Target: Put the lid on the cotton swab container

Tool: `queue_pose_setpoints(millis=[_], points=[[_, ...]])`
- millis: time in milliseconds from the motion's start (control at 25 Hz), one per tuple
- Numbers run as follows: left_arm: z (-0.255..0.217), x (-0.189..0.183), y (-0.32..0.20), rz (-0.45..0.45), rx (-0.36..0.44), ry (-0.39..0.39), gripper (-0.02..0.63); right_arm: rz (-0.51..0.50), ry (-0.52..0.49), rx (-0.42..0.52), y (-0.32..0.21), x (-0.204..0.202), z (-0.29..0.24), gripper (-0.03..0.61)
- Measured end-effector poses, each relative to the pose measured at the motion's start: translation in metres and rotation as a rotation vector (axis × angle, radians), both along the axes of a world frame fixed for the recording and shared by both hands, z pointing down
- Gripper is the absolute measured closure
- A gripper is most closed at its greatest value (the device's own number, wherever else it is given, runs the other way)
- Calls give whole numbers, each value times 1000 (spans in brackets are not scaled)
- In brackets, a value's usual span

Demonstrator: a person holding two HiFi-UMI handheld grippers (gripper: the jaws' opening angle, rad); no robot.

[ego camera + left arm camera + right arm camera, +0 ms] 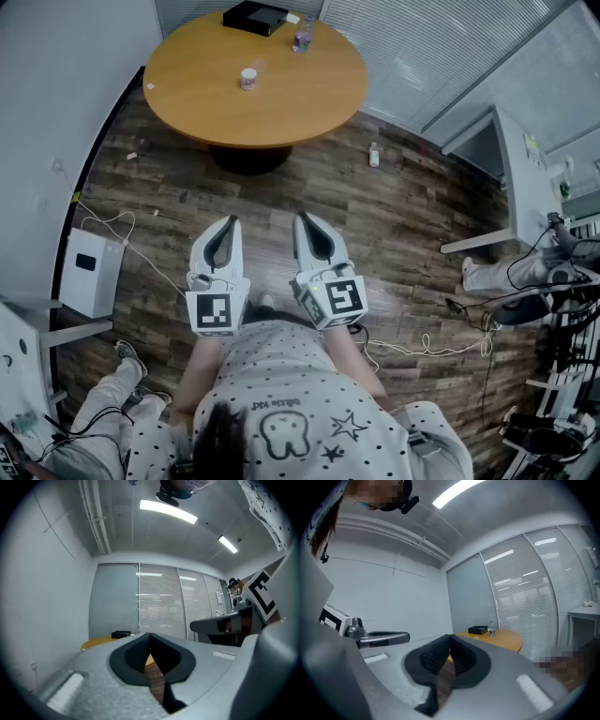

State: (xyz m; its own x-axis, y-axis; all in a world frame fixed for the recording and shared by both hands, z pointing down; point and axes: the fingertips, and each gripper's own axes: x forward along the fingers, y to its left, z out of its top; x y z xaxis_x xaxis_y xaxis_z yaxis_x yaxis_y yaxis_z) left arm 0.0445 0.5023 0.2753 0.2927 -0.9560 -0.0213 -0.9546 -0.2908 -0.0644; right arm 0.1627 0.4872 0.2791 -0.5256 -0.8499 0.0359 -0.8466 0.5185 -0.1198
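The cotton swab container (248, 79), a small white tub with a red band, stands on the round wooden table (309, 103) far ahead of me. I cannot make out its lid. Both grippers are held level close to my body, over the wooden floor, well short of the table. My left gripper (228, 223) is shut with nothing in it, its dark pads (136, 656) meeting at the tip (150, 637). My right gripper (305, 218) is likewise shut and empty (450, 638). The table (506, 640) shows beyond the right jaws.
A black box (255, 17) and a water bottle (301, 34) sit at the table's far edge. On the floor lie a white box unit (89, 272) with cables at the left, a small white bottle (374, 155), and cables at the right. A grey desk (520, 178) stands on the right.
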Motion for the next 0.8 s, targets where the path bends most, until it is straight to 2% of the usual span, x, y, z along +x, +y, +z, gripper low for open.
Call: queue_pose_setpoints(millis=[800], points=[[-4,11,-7,-4,-6,22,604,-11,13,6,-8,9,1,575]])
